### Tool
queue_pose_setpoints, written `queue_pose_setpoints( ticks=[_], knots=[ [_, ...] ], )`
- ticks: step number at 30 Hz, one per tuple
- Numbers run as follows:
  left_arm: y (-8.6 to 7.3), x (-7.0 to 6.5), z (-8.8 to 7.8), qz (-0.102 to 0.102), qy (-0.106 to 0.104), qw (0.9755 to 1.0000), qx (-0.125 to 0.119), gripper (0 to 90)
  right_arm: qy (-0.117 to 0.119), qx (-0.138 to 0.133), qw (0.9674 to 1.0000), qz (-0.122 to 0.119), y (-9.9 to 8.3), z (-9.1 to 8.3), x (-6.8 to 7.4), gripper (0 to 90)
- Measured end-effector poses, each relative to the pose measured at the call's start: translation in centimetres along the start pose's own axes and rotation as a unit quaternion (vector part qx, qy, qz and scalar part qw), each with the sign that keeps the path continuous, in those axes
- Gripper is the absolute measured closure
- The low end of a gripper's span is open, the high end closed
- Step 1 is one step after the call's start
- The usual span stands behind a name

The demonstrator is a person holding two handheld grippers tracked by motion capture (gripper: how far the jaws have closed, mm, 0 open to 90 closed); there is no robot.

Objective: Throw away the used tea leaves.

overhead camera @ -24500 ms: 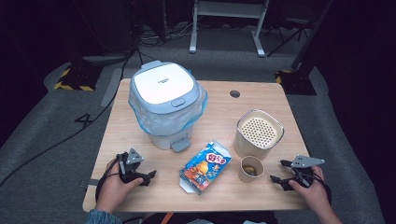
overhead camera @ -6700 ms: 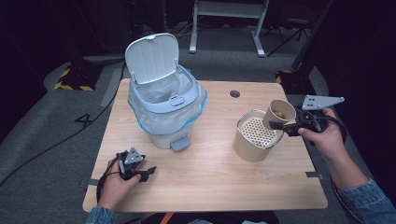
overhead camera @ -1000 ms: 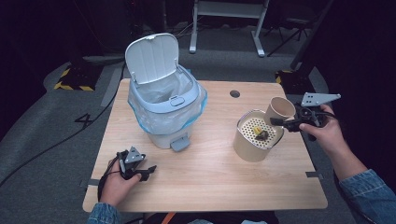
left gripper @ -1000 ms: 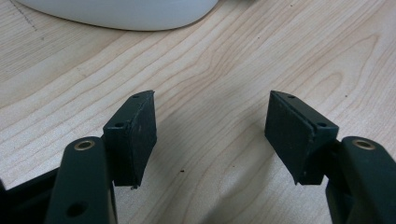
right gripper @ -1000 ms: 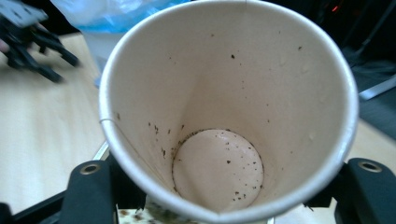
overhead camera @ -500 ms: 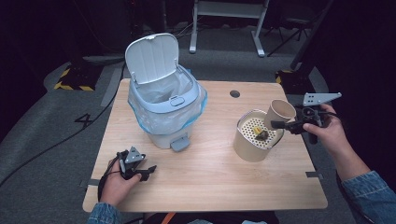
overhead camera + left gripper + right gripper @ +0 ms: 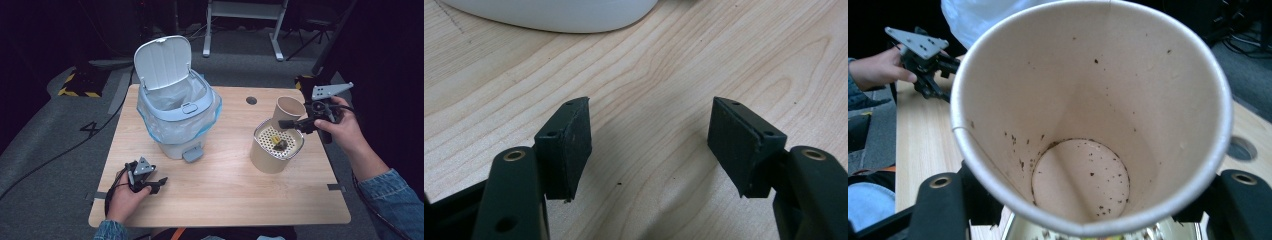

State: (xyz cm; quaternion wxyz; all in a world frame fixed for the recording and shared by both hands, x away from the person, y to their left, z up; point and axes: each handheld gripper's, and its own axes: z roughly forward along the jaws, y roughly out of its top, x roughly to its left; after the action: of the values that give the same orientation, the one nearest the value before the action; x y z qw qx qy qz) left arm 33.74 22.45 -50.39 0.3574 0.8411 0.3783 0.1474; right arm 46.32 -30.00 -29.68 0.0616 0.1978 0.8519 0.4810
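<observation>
Two handheld grippers are in use at the light wooden table [image 7: 220, 200]. The right gripper [image 7: 295, 123] is clamped on a tan paper cup [image 7: 288, 111], one jaw on each side of the cup wall. The cup is held tilted just above the far rim of a beige cylindrical container with a perforated white insert [image 7: 276, 146], at the right side of the table. In the right gripper view the cup's mouth faces the camera: the interior is pale cream, the round bottom is bare apart from scattered dark specks, and more specks cling to the inner wall. A small dark lump and a yellow piece rest on the perforated insert.

The left gripper [image 7: 150, 182] rests low at the near left of the table, held by the left hand [image 7: 125, 195]. In the left gripper view its jaws stand apart with bare wood grain between them.

A white and pale blue pedal bin with a clear liner bag [image 7: 175, 112] stands left of centre, its lid raised upright.
</observation>
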Motion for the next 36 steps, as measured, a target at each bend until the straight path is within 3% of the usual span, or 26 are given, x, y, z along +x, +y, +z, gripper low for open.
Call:
queue_pose_setpoints(
  ticks=[8, 11, 15, 22, 28, 36],
  knots=[
    [0.0, 0.0, 0.0, 0.000, 0.000, 1.0000, 0.000, 34.3, 0.021, 0.002, 0.9994, -0.028, 3.9, 1.8, 0.5, 32.2],
    [0.0, 0.0, 0.0, 0.000, 0.000, 1.0000, 0.000, 34.3, 0.025, 0.000, 0.9991, -0.034, 4.6, 2.3, 0.6, 32.1],
    [0.0, 0.0, 0.0, 0.000, 0.000, 1.0000, 0.000, 34.4, 0.039, -0.019, 0.9978, -0.049, 6.4, 3.7, 0.6, 32.1],
    [0.0, 0.0, 0.0, 0.000, -0.001, 1.0000, 0.000, 34.3, 0.048, -0.031, 0.9971, -0.050, 8.5, 5.8, 1.1, 31.9],
    [0.1, 0.2, 0.1, 0.003, -0.002, 1.0000, 0.000, 34.0, 0.039, -0.053, 0.9969, -0.042, 10.1, 7.6, 1.5, 31.6],
    [0.2, 0.2, 0.2, 0.002, -0.003, 1.0000, -0.001, 33.8, 0.038, -0.055, 0.9966, -0.048, 12.4, 10.5, 2.4, 31.4]
  ],
)
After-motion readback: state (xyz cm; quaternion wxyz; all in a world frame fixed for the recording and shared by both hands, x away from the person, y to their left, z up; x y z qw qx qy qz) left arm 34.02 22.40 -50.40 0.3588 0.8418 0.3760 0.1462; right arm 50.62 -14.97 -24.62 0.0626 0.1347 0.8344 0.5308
